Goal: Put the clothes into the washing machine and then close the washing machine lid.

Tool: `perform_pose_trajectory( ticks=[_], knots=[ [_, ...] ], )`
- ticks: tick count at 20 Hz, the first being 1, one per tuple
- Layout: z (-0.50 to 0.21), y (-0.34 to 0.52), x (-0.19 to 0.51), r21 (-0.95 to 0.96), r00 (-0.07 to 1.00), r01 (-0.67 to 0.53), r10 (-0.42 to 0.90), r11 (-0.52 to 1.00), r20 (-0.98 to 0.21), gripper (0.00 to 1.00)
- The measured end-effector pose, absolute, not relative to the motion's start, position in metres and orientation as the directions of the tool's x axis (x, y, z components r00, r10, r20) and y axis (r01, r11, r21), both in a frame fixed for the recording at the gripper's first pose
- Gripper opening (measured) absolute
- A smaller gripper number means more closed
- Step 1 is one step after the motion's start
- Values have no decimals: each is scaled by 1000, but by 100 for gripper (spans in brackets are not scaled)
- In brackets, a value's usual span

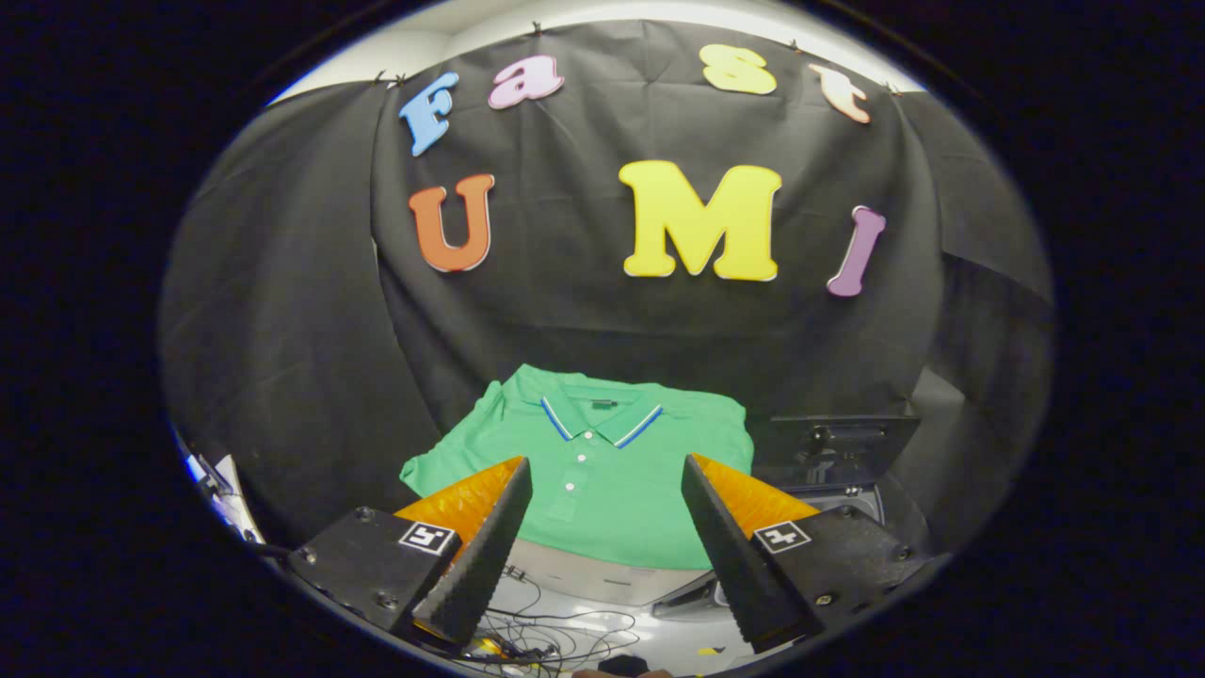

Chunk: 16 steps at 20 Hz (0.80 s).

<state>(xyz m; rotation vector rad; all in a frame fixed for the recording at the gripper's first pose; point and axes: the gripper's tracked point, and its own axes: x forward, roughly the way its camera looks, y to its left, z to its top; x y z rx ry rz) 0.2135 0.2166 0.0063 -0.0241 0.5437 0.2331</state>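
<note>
Hand-held gripper [607,471] released above a green polo shirt [602,471].
The shirt lies flat just ahead, between the spread fingers [490,537]; a dark washing machine [838,452] sits beside it.

— Where did you have the gripper [605,471]?
— You held it with its fingers spread wide, gripping nothing, the green polo shirt [602,471] just ahead and between them.
— And the washing machine [833,461]?
— It stood right of the shirt, beyond your right finger, its dark lid [843,438] raised. Loose cables [555,640] lay beneath the fingers.
</note>
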Motion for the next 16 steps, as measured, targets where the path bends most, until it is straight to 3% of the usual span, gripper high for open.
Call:
perform_pose_trajectory(
  ticks=[8,16],
  knots=[
    [-65,243,285,70,598,-273,226,960,-769,100],
    [-110,267,318,67,376,-309,187,949,-908,100]
  ],
)
